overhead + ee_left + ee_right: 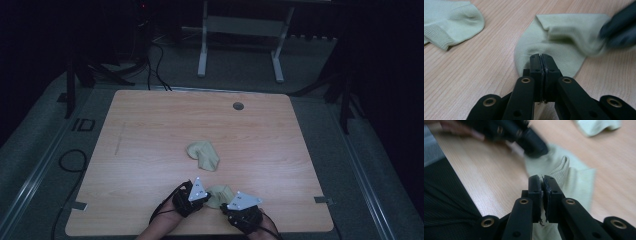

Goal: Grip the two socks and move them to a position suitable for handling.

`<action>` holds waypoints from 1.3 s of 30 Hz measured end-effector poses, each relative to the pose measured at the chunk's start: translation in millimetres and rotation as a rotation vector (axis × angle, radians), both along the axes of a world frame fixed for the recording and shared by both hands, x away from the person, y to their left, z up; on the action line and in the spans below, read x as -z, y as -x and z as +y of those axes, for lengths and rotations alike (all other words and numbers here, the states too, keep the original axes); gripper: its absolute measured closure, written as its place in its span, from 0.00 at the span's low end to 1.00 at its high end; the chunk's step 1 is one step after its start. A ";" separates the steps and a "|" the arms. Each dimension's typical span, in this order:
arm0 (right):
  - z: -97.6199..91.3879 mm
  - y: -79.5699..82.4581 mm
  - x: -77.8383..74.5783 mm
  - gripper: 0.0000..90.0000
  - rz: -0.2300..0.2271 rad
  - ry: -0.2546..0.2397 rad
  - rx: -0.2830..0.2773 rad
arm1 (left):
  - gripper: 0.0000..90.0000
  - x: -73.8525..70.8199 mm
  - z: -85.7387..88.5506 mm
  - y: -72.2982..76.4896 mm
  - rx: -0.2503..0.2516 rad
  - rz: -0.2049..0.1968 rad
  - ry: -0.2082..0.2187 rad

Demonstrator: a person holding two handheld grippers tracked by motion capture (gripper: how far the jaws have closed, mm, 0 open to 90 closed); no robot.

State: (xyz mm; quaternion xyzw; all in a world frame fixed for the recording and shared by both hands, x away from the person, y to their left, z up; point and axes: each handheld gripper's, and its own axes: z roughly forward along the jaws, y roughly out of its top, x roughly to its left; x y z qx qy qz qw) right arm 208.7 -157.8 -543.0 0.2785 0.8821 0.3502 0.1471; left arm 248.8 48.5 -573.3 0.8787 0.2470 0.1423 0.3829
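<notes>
Two pale green socks are lying on the wooden table [150,125], and the person is working on the near sock [220,194], the one sitting close to the table's front edge between the two tools. Both grippers are pinching it at once: the left gripper [541,56] is biting one edge of the fabric with its jaws pressed together, and the right gripper [542,178] is clamping the ribbed cuff end, its jaws likewise drawn tight on the cloth. To my eye this is the grasping step, with each end of the sock being secured before anything else is happening to it. The far sock [204,155] is resting apart, nearer the middle of the table, untouched. I am guessing the next move is calling for both hands to be lifting or pulling apart together, keeping the pinch firm so the thin knit is not slipping free, and staying even so the sock is spreading flat rather than twisting
</notes>
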 end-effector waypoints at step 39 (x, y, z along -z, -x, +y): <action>-83.3 -36.3 -3.1 0.98 0.038 -0.049 0.273 | 0.97 -1.0 -8.9 0.4 -0.003 -0.005 -0.014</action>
